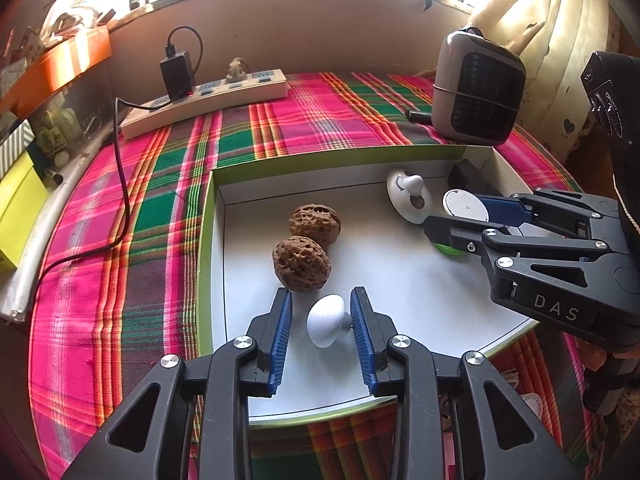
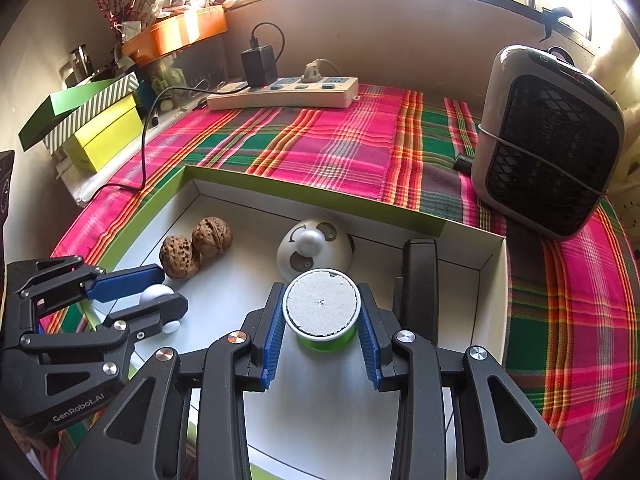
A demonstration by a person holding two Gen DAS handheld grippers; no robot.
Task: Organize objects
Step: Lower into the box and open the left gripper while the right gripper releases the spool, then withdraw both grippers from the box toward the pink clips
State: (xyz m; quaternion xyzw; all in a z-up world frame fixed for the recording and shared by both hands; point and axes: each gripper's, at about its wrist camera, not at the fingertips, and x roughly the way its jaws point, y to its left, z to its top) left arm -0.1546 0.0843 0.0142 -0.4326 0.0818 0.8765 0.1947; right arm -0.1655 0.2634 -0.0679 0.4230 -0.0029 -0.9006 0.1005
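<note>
White knob (image 1: pixel 326 320) between left tool's (image 1: pixel 322 312) pads.

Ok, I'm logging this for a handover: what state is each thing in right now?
left gripper: jaws open, white knob between them, not clamped
white knob: lying on its side in the tray
right gripper: jaws shut on the green tub
green tub: upright, lid on
walnuts: whole, touching each other
tray: open, no lid
power strip: two plugs in
heater: upright
</note>
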